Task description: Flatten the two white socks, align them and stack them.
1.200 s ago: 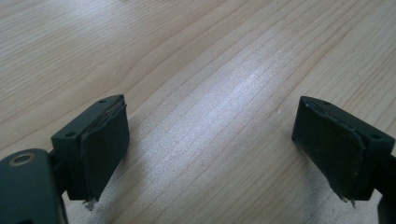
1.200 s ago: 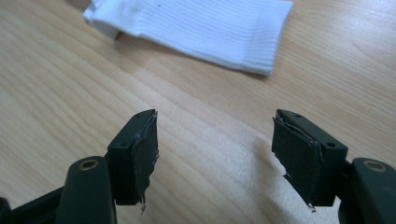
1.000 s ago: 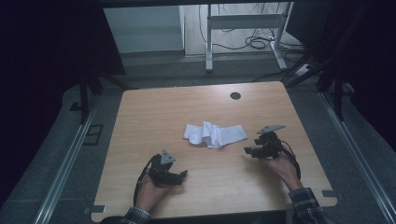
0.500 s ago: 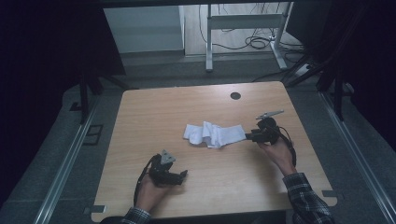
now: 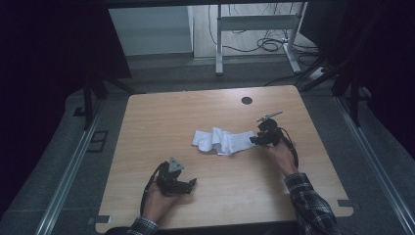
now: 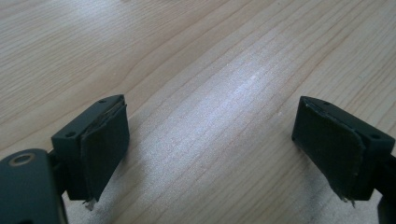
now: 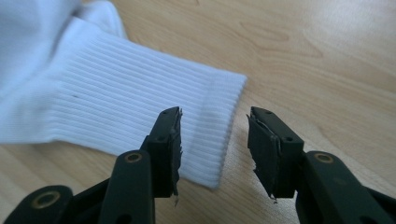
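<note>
A white ribbed sock lies crumpled at the middle of the wooden table. My right gripper is at the sock's right end, open, its jaws straddling the ribbed cuff edge just above the wood. In the right gripper view the right gripper has one jaw over the cuff and the other over bare table. My left gripper rests near the front left of the table, held by a hand. In the left gripper view the left gripper is wide open over bare wood.
A dark round grommet hole sits near the table's far edge. A metal desk frame and cables stand on the floor beyond. Rails run along both sides of the table.
My right gripper has moved left and away from the person, up to the sock's cuff. The left gripper has stayed still.
</note>
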Action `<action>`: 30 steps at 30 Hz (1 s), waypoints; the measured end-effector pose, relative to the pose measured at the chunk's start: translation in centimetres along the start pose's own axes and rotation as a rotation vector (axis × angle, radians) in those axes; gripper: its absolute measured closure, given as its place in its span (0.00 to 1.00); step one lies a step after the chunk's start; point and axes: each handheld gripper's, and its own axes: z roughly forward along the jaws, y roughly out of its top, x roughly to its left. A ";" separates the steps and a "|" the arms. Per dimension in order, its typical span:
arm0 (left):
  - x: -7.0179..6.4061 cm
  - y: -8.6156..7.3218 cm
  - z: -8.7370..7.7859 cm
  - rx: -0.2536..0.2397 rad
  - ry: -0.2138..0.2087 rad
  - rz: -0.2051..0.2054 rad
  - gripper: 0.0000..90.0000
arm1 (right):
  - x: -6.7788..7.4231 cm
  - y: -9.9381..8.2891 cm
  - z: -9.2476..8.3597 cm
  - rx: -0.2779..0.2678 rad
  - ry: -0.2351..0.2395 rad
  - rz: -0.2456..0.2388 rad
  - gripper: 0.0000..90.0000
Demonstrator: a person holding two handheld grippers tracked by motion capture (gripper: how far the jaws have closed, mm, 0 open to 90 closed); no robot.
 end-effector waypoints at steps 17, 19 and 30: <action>0.0 0.0 0.0 0.001 0.001 -0.001 0.12 | 0.1 0.9 -2.5 -0.021 0.077 0.053 0.92; 0.0 0.0 0.0 0.000 0.001 -0.003 0.12 | 0.4 1.6 -3.5 -0.041 0.089 0.048 0.92; 0.0 0.0 0.0 0.001 0.002 -0.003 0.12 | 3.8 6.3 -8.1 -0.111 0.157 -0.029 0.92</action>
